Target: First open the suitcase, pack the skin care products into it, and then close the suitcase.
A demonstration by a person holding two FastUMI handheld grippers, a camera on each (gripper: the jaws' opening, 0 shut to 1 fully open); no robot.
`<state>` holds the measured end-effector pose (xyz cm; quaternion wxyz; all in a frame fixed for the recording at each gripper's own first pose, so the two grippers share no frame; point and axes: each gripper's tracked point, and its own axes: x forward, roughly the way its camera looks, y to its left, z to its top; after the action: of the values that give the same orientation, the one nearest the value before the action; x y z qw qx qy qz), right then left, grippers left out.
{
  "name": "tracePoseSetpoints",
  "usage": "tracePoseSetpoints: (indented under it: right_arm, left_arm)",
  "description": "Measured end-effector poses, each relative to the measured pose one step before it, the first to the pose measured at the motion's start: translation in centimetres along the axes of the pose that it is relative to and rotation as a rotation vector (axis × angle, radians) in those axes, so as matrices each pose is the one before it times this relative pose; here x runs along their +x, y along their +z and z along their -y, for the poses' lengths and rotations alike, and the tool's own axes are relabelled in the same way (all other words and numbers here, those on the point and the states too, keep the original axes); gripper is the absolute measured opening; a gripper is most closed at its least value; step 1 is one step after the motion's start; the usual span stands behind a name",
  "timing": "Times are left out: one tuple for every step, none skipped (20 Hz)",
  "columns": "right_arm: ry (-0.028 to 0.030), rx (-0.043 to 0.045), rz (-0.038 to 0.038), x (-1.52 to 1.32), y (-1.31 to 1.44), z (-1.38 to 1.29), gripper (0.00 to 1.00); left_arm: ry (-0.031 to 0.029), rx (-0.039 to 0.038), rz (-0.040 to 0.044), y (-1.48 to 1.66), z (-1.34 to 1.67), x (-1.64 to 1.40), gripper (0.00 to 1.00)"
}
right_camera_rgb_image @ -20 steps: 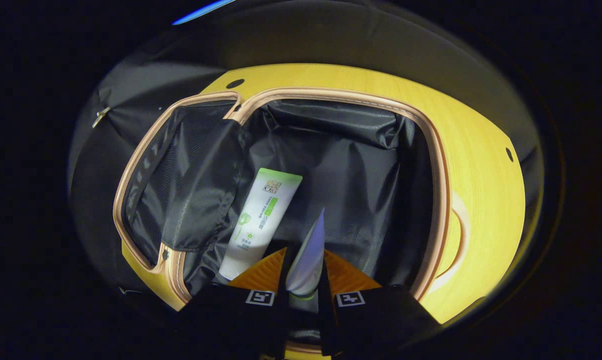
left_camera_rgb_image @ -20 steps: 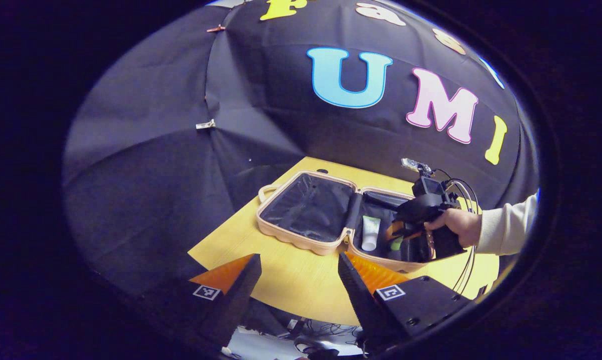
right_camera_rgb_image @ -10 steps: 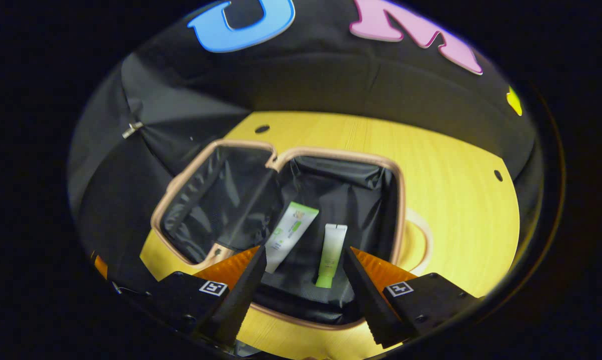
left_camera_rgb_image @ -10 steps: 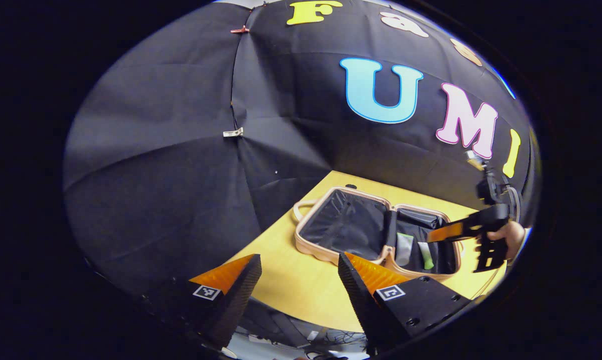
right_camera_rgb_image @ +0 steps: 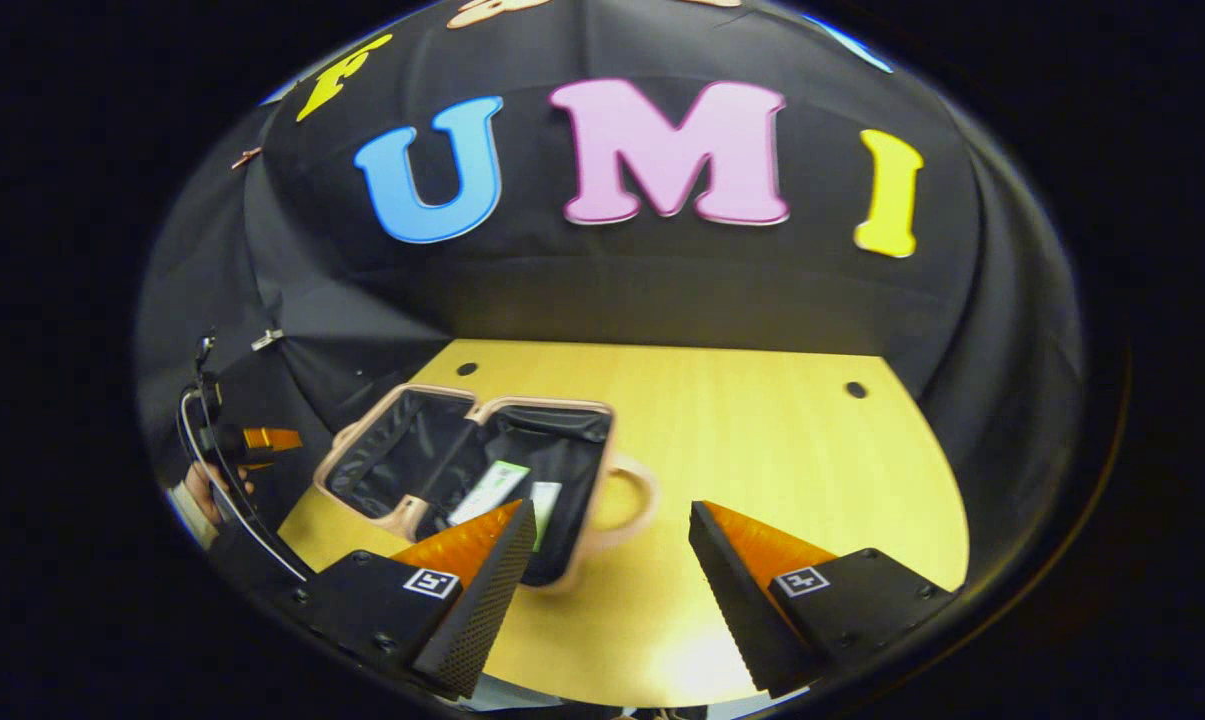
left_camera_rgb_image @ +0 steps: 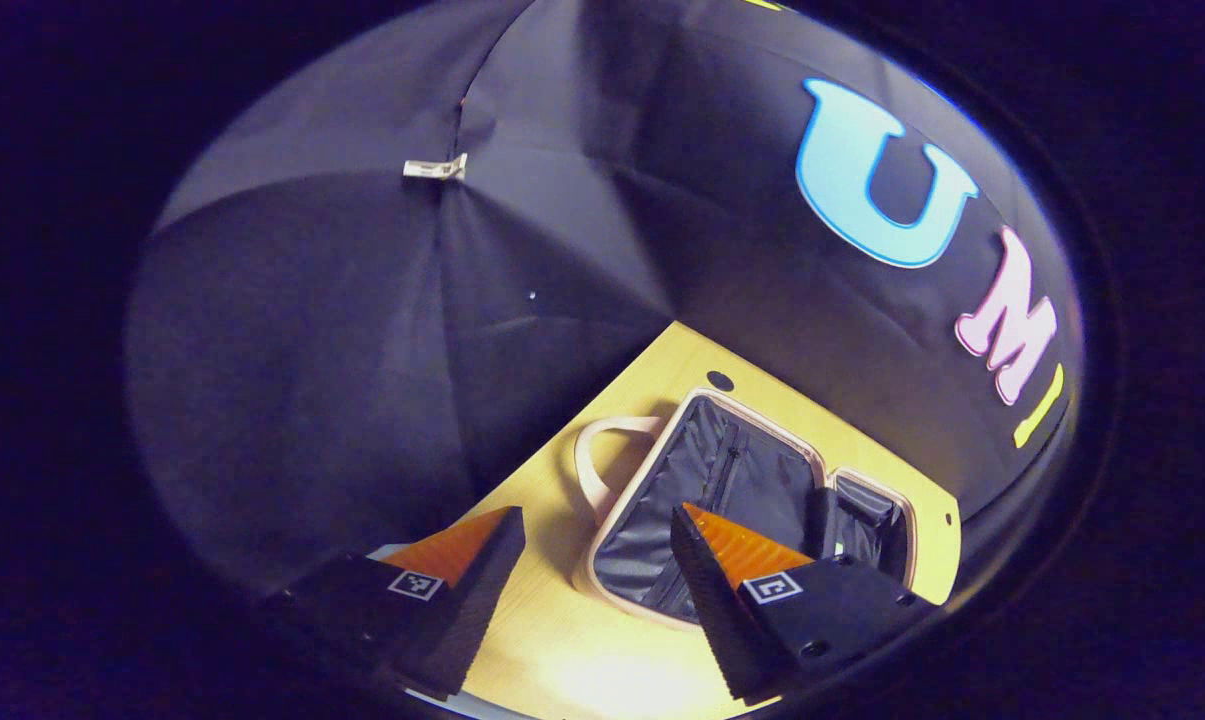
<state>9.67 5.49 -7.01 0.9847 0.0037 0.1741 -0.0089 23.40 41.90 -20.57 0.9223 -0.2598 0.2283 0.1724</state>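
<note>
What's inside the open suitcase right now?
In the right gripper view, the suitcase holds two skincare tubes side by side in its right half. Their lower ends are covered by the right gripper.

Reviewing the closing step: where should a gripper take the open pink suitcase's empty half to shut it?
Probably the outer rim by the loop handle of the pink hard-shell suitcase, approached from its handle side by the left gripper; that edge lies farthest from the hinge.

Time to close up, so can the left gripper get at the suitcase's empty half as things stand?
Probably yes. The left gripper is open and holds nothing, and the suitcase lies open flat on the table just ahead of it, with nothing between.
</note>
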Motion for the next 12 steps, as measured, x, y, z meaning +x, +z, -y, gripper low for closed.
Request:
tracePoseSetpoints:
  right_arm:
    - [-0.05340,-0.01322,0.00374,-1.608,-0.748,2.190,0.98]
    - [-0.05119,-0.00662,-0.00541,-1.303,-0.959,2.047,0.98]
    - [-0.03825,0.00320,-0.02559,-1.068,-1.199,1.721,0.98]
    - [-0.03665,0.01567,-0.04101,-0.886,-1.918,1.420,0.98]
    - [-0.03892,0.03674,-0.02825,-0.635,-1.429,1.316,0.98]
    - [-0.02459,0.04859,-0.01715,-0.300,-0.941,0.658,0.98]
    - [-0.01881,0.04849,-0.01643,-0.162,-0.845,0.562,0.98]
    - [-0.01039,0.02850,-0.01571,0.099,-0.863,0.595,0.98]
    - [-0.01234,0.01345,-0.01775,0.276,-0.798,0.657,0.98]
    - [-0.02848,-0.01405,-0.03051,0.452,-1.245,1.235,0.98]
    - [-0.02068,-0.01232,-0.02959,0.070,-0.935,0.627,0.98]
    - [-0.00604,-0.00313,-0.00555,-0.150,-0.220,0.055,0.99]
  left_arm:
    - [-0.00698,-0.03877,-0.02352,0.504,-0.323,2.189,0.91]
    - [-0.00858,-0.03079,-0.02320,0.246,0.053,1.533,0.86]
    - [0.00629,-0.02216,-0.02375,0.252,-0.104,1.200,0.85]
    - [0.03627,-0.01997,-0.02790,0.406,-0.742,1.242,0.82]
    - [0.03470,-0.02351,-0.02361,0.326,-0.630,1.281,0.80]
    - [0.01394,-0.02458,-0.02913,0.009,-0.194,1.392,0.80]
    - [0.00780,-0.00708,-0.03014,-0.369,0.144,1.187,0.79]
    - [0.02329,0.01563,-0.02610,-0.170,-0.502,0.866,0.77]
    - [0.01016,0.01795,-0.02432,-0.212,-0.338,1.147,0.76]
    - [-0.00905,0.00386,-0.03112,-0.335,0.526,0.827,0.72]
    - [-0.00423,-0.00381,-0.02656,-0.122,0.181,0.696,0.71]
    - [-0.02129,-0.00204,-0.01981,-0.051,0.385,0.613,0.65]
